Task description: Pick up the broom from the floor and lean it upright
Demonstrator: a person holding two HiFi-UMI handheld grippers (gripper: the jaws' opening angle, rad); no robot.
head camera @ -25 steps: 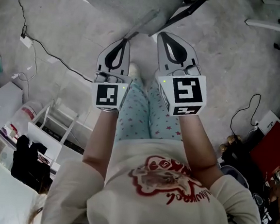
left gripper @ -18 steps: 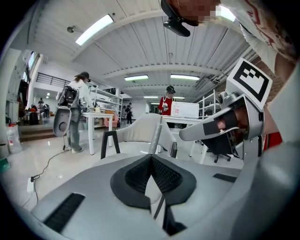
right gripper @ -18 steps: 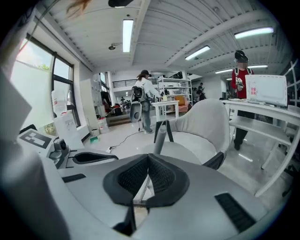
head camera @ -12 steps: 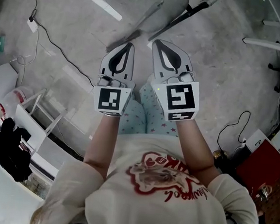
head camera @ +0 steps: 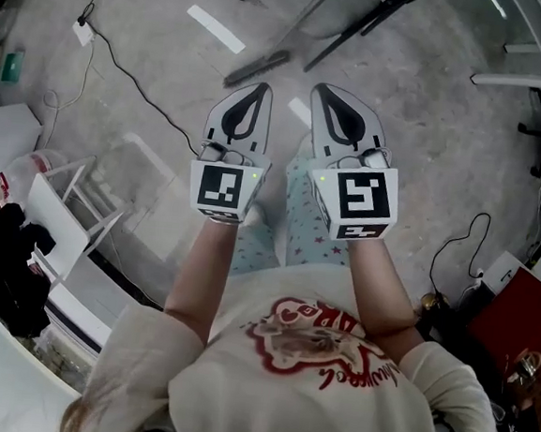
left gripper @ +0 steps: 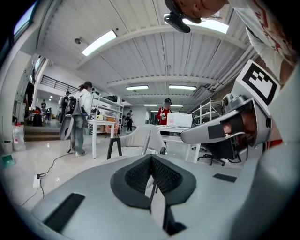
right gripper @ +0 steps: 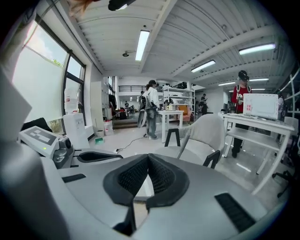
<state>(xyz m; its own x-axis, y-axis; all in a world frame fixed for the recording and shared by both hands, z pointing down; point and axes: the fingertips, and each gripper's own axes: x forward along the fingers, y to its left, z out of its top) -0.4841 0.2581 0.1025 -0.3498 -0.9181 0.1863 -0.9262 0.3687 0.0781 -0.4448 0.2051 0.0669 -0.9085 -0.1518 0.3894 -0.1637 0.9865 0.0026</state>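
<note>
As seen overhead, broom (head camera: 257, 68) slim, grey; head dark.

Around you spreads a pale concrete floor (head camera: 445, 160), a black cable (head camera: 131, 88) trailing over it; a grey chair (right gripper: 206, 133) stands beside a white desk (right gripper: 255, 127); tall windows (right gripper: 47, 79) on one side; strip lights (right gripper: 142, 44) overhead.

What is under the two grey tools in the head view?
Below the left tool and right tool show light blue star-printed trousers and grey concrete floor. The floor directly beneath them is covered.
</note>
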